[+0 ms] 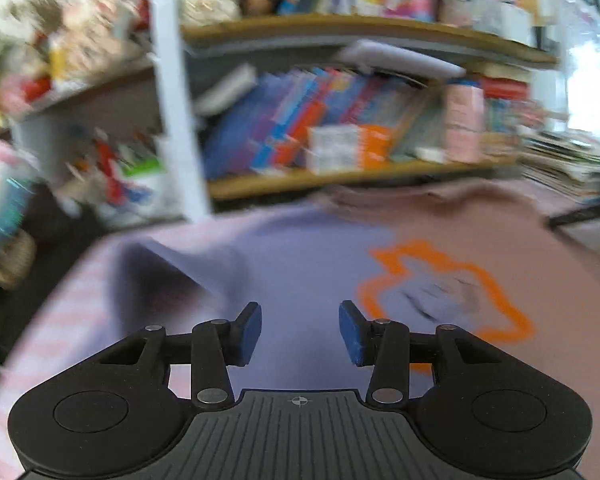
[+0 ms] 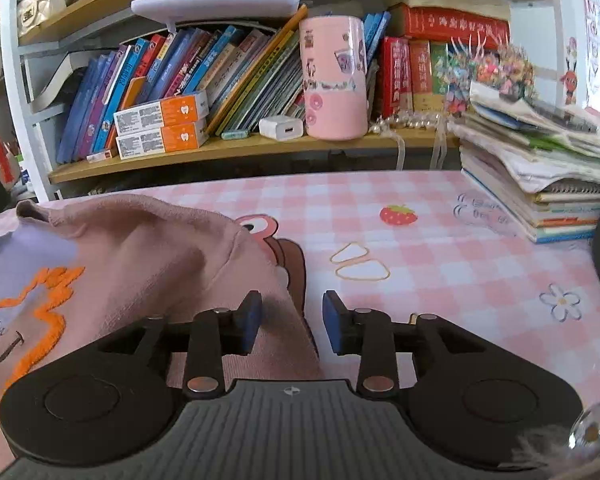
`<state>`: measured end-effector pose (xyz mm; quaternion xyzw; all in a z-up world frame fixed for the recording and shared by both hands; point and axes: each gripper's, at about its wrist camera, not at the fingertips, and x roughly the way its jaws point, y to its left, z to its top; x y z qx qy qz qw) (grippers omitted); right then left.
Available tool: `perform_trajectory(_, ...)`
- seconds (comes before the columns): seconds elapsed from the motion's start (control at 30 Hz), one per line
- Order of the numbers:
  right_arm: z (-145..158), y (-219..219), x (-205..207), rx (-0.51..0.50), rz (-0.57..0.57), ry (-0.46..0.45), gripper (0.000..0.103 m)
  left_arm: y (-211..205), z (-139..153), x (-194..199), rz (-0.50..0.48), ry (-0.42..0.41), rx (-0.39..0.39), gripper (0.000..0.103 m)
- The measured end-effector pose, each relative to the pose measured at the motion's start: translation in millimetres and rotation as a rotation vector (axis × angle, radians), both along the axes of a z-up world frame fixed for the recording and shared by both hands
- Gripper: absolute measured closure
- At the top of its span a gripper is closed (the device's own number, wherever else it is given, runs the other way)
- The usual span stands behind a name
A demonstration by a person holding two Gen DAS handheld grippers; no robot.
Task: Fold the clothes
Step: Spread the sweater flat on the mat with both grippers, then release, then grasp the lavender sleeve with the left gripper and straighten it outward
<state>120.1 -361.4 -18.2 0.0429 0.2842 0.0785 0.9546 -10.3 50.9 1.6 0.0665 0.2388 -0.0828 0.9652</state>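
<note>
A pink and lilac top (image 1: 300, 256) with an orange-outlined print (image 1: 448, 292) lies spread on the table; the left wrist view is motion-blurred. My left gripper (image 1: 300, 332) hovers open over its lilac half, nothing between the blue pads. In the right wrist view the same top (image 2: 140, 256) covers the left of the table, its pink right edge running down between my fingers. My right gripper (image 2: 292, 322) is open, straddling that edge, with the left pad (image 2: 252, 320) over cloth and the right pad over the tablecloth.
A pink checked tablecloth (image 2: 440, 256) covers the table. Behind it runs a bookshelf (image 2: 240, 148) with books, orange boxes and a pink cylinder (image 2: 334, 76). A stack of books (image 2: 540, 184) sits at the right. A white shelf post (image 1: 176, 92) stands at the left.
</note>
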Motion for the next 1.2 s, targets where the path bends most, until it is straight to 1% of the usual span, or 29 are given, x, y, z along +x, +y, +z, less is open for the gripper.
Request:
perform_trajectory(0.07, -2.1, -7.9, 2.4, 0.061, -0.008, 0.013, 0.071, -2.7, -7.7, -5.5, -0.016, 0.02, -0.017, 0.06)
perform_trajectory(0.13, -4.7, -12.5, 6.4, 0.095, -0.022, 0.045, 0.071, 1.4, -12.7, -3.9, -0.014, 0.058, -0.034, 0.06)
perform_trajectory(0.17, -5.9, -14.0, 7.8, 0.11, -0.026, 0.066, 0.071, 5.6, -15.4, -1.4, -0.012, 0.083, -0.034, 0.058)
perform_trajectory(0.2, -5.7, -15.0, 6.7, 0.122, -0.019, 0.076, 0.071, 10.0, -18.1, 1.5, -0.01, 0.109, -0.033, 0.054)
perform_trajectory(0.23, -4.6, -15.4, 3.7, 0.123, -0.004, 0.087, 0.071, 14.1, -20.1, 2.3, -0.011, 0.121, -0.046, 0.052)
perform_trajectory(0.27, -2.2, -16.2, -1.9, 0.113, 0.016, 0.097, 0.071, 18.1, -21.9, 2.7, -0.012, 0.13, -0.063, 0.048)
perform_trajectory(0.33, 4.6, -17.7, -17.9, 0.066, 0.052, 0.11, 0.071, 24.1, -24.5, 2.8, -0.017, 0.146, -0.094, 0.043)
perform_trajectory(0.37, 7.6, -18.7, -27.9, 0.037, 0.073, 0.118, 0.068, 25.7, -25.1, 2.4, -0.021, 0.152, -0.108, 0.039)
perform_trajectory(0.4, 10.3, -19.7, -37.9, 0.007, 0.093, 0.127, 0.066, 23.9, -25.8, 1.8, -0.028, 0.155, -0.103, 0.034)
perform_trajectory(0.43, 11.6, -20.4, -47.4, -0.023, 0.105, 0.138, 0.059, 21.4, -26.6, 1.2, -0.037, 0.157, -0.095, 0.032)
perform_trajectory(0.47, 12.9, -21.1, -56.9, -0.054, 0.117, 0.15, 0.048, 17.7, -26.4, 1.1, -0.044, 0.16, -0.076, 0.028)
perform_trajectory(0.5, 14.0, -21.6, -66.2, -0.083, 0.127, 0.161, 0.04, 14.1, -26.1, 1.5, -0.048, 0.16, -0.056, 0.025)
perform_trajectory(0.53, 13.9, -21.1, -74.8, -0.11, 0.13, 0.171, 0.031, 10.5, -25.8, 1.8, -0.052, 0.16, -0.035, 0.024)
perform_trajectory(0.57, 13.5, -20.8, -82.4, -0.131, 0.132, 0.181, 0.031, 10.9, -25.7, 2.1, -0.054, 0.161, -0.039, 0.023)
perform_trajectory(0.6, 11.8, -20.9, -86.1, -0.123, 0.132, 0.191, 0.031, 12.0, -25.6, 2.3, -0.056, 0.162, -0.047, 0.023)
perform_trajectory(0.7, 7.1, -20.4, -95.7, -0.112, 0.133, 0.215, 0.038, 14.5, -25.3, 3.1, -0.058, 0.165, -0.064, 0.023)
perform_trajectory(0.73, 7.3, -16.1, -91.0, -0.16, 0.125, 0.199, 0.048, 13.2, -25.3, 2.7, -0.058, 0.166, -0.057, 0.023)
perform_trajectory(0.77, 7.5, -11.9, -86.4, -0.207, 0.116, 0.182, 0.066, 11.9, -25.2, 2.6, -0.058, 0.166, -0.05, 0.022)
perform_trajectory(0.8, 7.7, -7.6, -81.8, -0.255, 0.107, 0.165, 0.075, 10.6, -25.1, 2.6, -0.058, 0.166, -0.042, 0.022)
perform_trajectory(0.83, 7.9, -3.4, -77.1, -0.303, 0.099, 0.148, 0.09, 10.6, -24.9, 2.7, -0.058, 0.166, -0.042, 0.022)
perform_trajectory(0.87, 8.1, 0.9, -72.5, -0.351, 0.09, 0.131, 0.093, 11.5, -24.6, 2.8, -0.059, 0.167, -0.048, 0.022)
perform_trajectory(0.93, 8.5, 9.4, -63.2, -0.446, 0.072, 0.097, 0.095, 12.7, -24.0, 3.1, -0.059, 0.168, -0.055, 0.022)
perform_trajectory(1.03, 9.1, 22.1, -49.3, -0.588, 0.045, 0.045, 0.095, 11.0, -23.8, 2.9, -0.057, 0.167, -0.044, 0.022)
perform_trajectory(1.07, 9.3, 25.6, -43.3, -0.643, 0.029, 0.023, 0.095, 10.9, -23.8, 2.7, -0.057, 0.167, -0.046, 0.022)
perform_trajectory(1.1, 10.2, 24.9, -31.5, -0.717, -0.015, -0.012, 0.095, 10.9, -23.9, 2.6, -0.057, 0.168, -0.049, 0.022)
perform_trajectory(1.13, 13.0, 20.2, -18.7, -0.727, -0.055, -0.022, 0.095, 10.4, -23.8, 2.2, -0.056, 0.168, -0.052, 0.022)
perform_trajectory(1.2, 17.6, 9.6, 5.9, -0.683, -0.102, -0.008, 0.095, 9.8, -23.3, 2.2, -0.057, 0.168, -0.052, 0.022)
